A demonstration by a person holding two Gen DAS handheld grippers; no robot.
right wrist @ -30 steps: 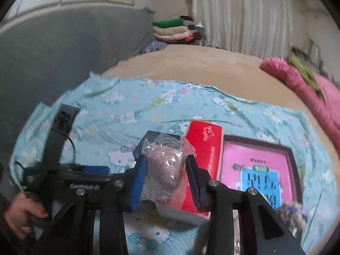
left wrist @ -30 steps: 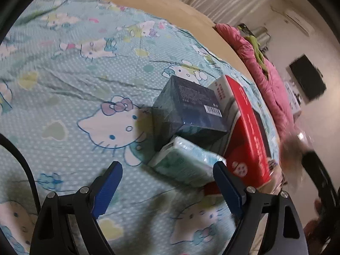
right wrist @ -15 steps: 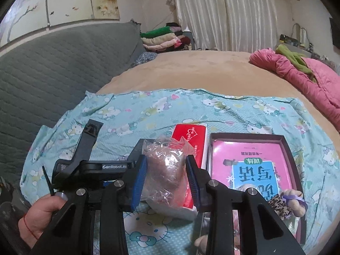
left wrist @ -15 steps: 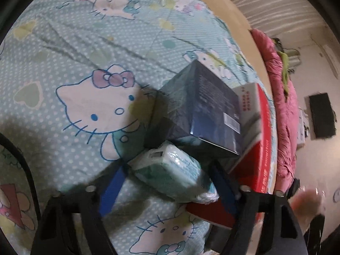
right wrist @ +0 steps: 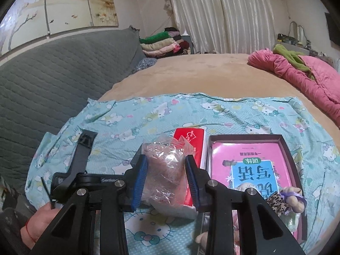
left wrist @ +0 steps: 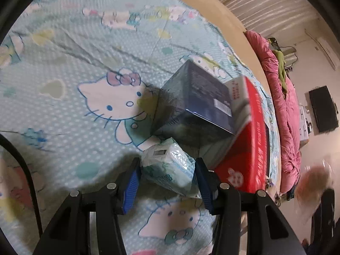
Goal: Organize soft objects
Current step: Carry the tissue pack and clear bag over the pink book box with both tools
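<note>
1. The left gripper [left wrist: 167,175] has just been closing its jaws, and the pale green tissue pack [left wrist: 170,165] now sits between the blue pads [left wrist: 131,182], which touch its two sides. The pack's near end is hidden behind the gripper's frame.
2. The tissue pack lies on the cartoon-cat bedsheet [left wrist: 85,68], just beside a dark blue box [left wrist: 191,102] and a red box [left wrist: 252,148]. Whether the pack has left the sheet cannot be told.
3. The right gripper [right wrist: 166,175] holds a crinkled clear plastic bag [right wrist: 165,170] in narrow jaws; its brownish contents are too blurred by the plastic to make out.
4. In the right wrist view, the bag hides most of the red box [right wrist: 190,135] and all of the blue one.
5. An open dark tray [right wrist: 286,148] lies right of the red box with a pink booklet [right wrist: 244,159] inside. A small plush toy [right wrist: 284,197] lies at its near end, partly cut off by the gripper's frame.
6. A hand [right wrist: 39,223] at the lower left grips the left gripper's handle, mostly out of view.
7. In the left wrist view, a blurred brownish smear at the far right edge cannot be identified.
</note>
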